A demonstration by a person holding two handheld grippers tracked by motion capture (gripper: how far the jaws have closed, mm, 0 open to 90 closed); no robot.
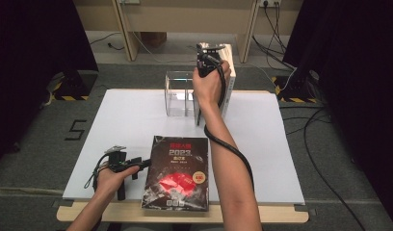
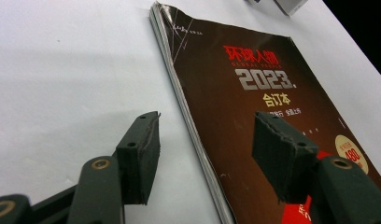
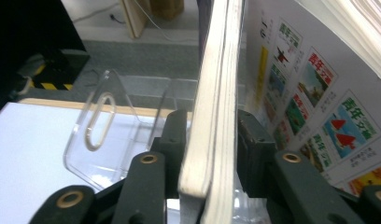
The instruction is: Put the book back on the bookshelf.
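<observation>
A dark magazine [image 1: 177, 173] with a red patch and "2023" on its cover lies flat at the table's front edge. My left gripper [image 1: 139, 164] rests just left of it, open. In the left gripper view it [image 2: 205, 140] straddles the magazine's [image 2: 254, 102] left edge, one jaw over the table and one over the cover. At the back, my right gripper [image 1: 214, 57] is held high on an upright white magazine [image 1: 229, 82]. The right gripper view has the gripper [image 3: 209, 135] with pads pressed on both sides of that thick magazine [image 3: 216, 93].
A clear acrylic stand [image 1: 180, 94] stands on the white table top [image 1: 127, 125] just left of the upright magazine; it appears again [image 3: 109, 135] beyond my right jaws. A cover with colourful pictures [image 3: 310, 102] leans at the right. Cables trail on the floor behind.
</observation>
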